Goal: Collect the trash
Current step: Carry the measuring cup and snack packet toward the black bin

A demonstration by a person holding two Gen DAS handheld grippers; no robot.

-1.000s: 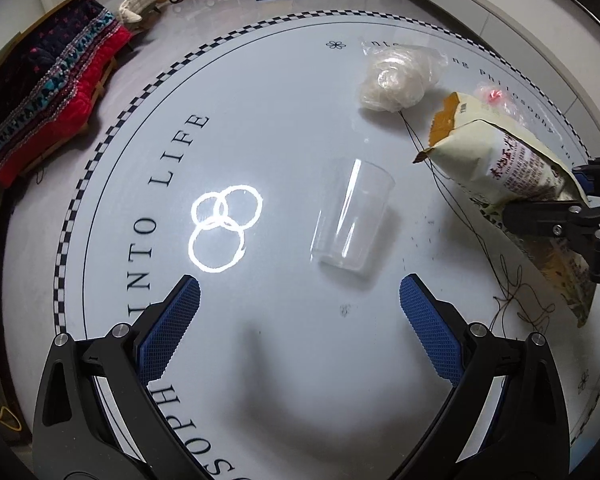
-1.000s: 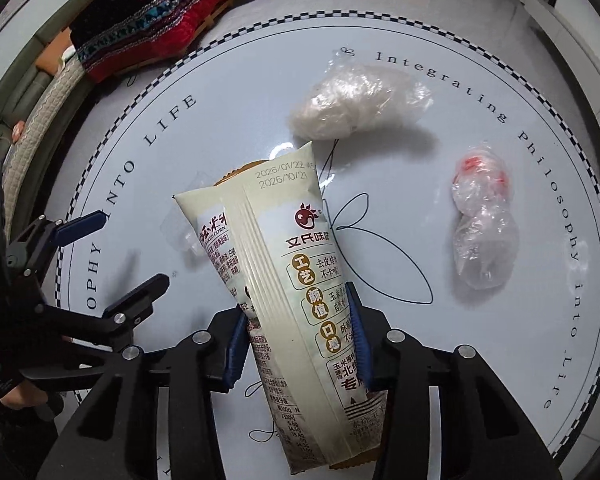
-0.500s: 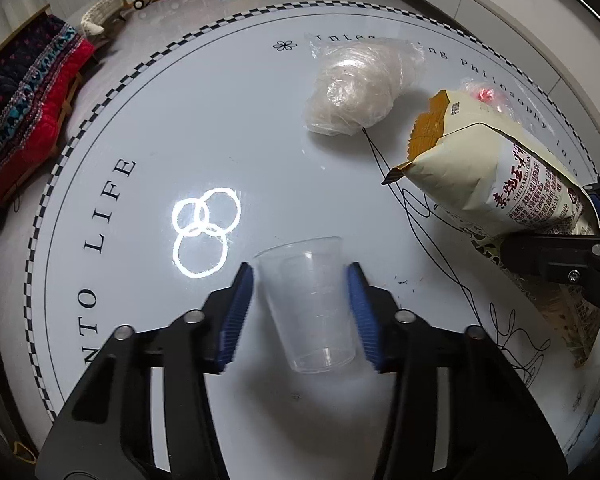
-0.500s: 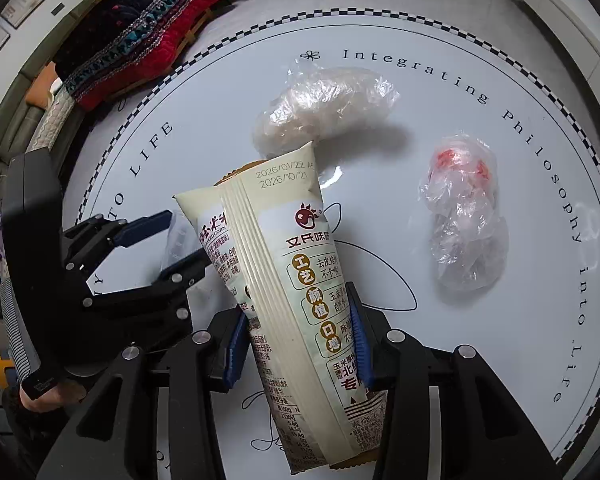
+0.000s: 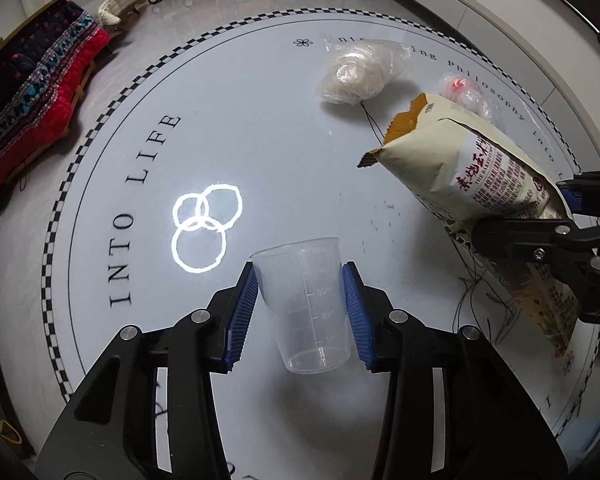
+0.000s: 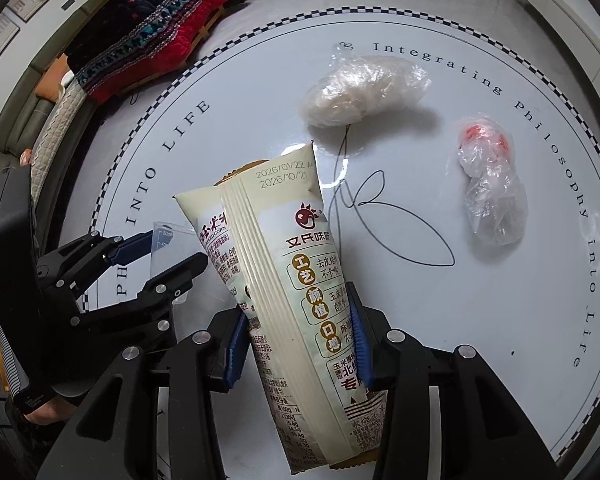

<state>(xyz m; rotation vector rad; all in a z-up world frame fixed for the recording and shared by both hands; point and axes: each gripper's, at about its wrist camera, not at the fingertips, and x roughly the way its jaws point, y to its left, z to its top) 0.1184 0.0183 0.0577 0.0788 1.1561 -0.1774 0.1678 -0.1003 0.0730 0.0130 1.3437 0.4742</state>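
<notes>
Left tongs clamp the cup, right tongs clamp the snack bag above the tabletop.

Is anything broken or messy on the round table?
Nothing is spilled. The snack bag in the right gripper has a torn-open top. Two crumpled plastic bags lie on the table: a whitish one and a clear one with red bits. The plastic cup looks undamaged.
</notes>
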